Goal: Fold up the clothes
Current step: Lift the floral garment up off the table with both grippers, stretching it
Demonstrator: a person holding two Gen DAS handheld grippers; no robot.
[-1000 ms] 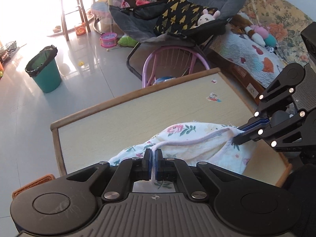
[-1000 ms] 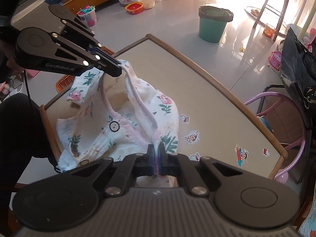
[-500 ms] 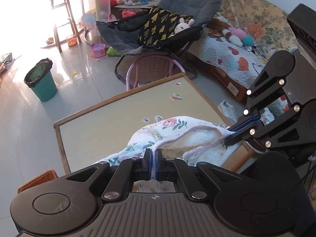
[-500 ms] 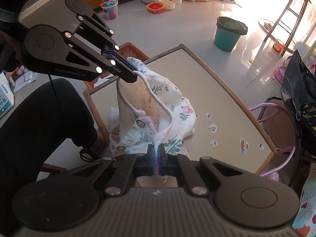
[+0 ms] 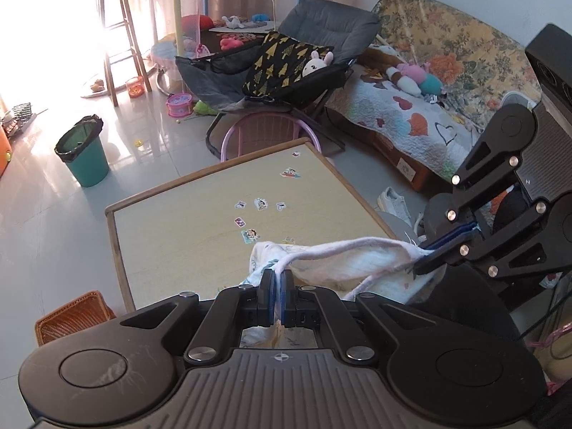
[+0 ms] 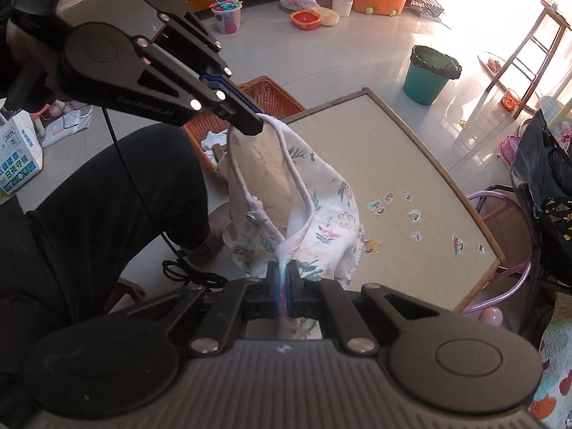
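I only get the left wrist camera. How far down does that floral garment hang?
Observer: The garment drapes down long from the left gripper and the right gripper, at the table corner. I cannot tell whether it touches.
Operator: Any fasteners on it?
Observer: Yes, a snap ring shows near its pink-trimmed front.
Operator: Is more laundry waiting?
Observer: The basket beside the table holds white cloth.
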